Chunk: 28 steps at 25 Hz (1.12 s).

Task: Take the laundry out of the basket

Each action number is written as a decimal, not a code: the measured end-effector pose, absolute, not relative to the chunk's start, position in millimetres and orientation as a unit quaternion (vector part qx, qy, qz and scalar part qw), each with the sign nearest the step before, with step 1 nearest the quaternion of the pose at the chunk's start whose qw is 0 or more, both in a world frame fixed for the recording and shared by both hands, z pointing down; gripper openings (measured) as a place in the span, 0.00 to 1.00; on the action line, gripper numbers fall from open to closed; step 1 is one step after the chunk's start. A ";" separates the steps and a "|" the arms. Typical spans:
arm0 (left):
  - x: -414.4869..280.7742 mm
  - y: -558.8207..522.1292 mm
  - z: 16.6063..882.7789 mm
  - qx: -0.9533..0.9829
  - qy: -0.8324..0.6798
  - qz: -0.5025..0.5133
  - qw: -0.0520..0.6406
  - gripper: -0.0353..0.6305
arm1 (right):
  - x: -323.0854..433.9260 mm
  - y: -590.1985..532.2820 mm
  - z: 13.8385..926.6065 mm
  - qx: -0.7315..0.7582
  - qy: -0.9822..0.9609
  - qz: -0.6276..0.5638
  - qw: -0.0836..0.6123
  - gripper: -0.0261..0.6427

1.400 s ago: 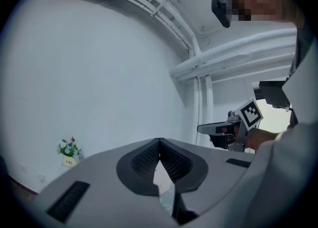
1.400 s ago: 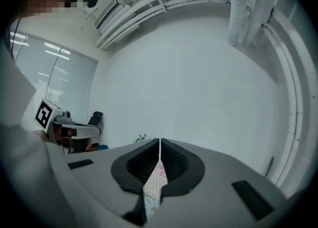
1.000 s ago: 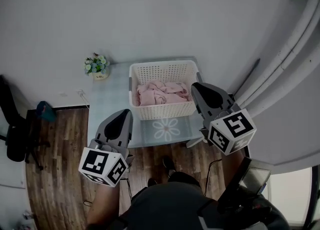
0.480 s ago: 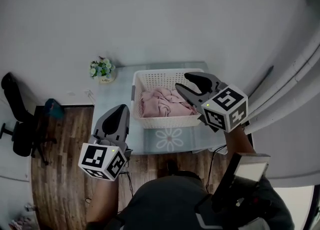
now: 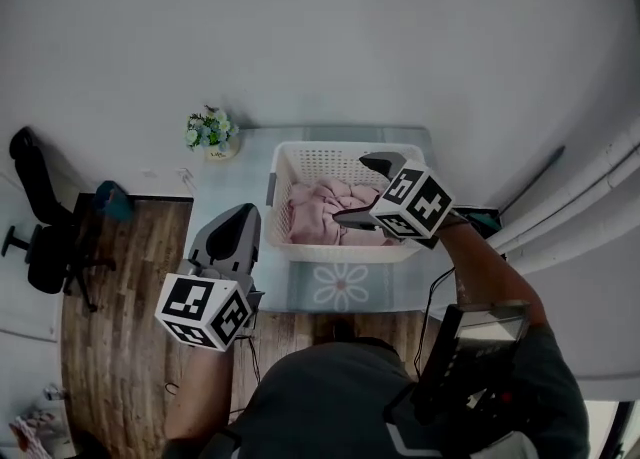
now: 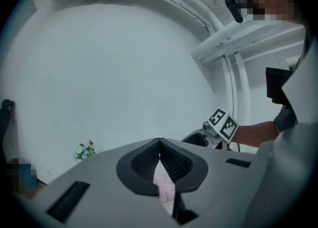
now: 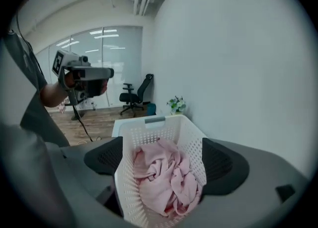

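The laundry (image 5: 325,212) is a crumpled pink heap in the white basket (image 5: 345,249), which stands on the pale surface (image 5: 235,182) against the far wall, with a small flower pot (image 5: 210,130) off at the far left corner. It looks soft, light and limp – it should bunch up under a pinch and trail as it lifts, and could snag on the perforated walls. The best hold is probably a raised fold near the top middle of the heap, pinched deep enough that several layers come together rather than one loose edge. The right gripper (image 5: 354,188) hangs over the basket's right half and tilts down into it; its jaws are spread wide, and in its own view they frame the heap without touching it. The left gripper (image 5: 238,215) waits at the near left, well apart from the basket, its jaws clenched tip to tip on nothing. Compared with a second earlier, the right gripper has swung in from beside the basket's near right corner to over the laundry and has tipped downward – its jaws have just been opening, with nothing pressed between them. The left gripper has shifted only a little.
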<state>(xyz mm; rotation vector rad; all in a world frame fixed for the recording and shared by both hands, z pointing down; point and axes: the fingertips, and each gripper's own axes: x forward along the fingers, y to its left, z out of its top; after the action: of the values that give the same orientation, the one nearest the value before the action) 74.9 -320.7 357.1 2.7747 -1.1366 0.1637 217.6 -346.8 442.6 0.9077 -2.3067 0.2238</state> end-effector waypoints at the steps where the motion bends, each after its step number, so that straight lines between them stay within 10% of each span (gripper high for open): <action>1: 76.2 -322.9 360.7 0.921 -0.379 0.059 0.068 0.06 | 218.3 -350.7 455.4 0.339 -0.875 0.091 0.334 0.75; 28: 42.1 -382.3 472.7 0.857 -0.471 0.148 0.148 0.07 | 213.1 -386.5 694.0 0.197 -0.791 0.261 0.517 0.90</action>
<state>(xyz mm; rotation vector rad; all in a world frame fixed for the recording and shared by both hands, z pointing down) 42.1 -382.3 472.7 2.4649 -1.3553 0.4258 213.1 -386.5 694.0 0.4724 -1.8992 0.6273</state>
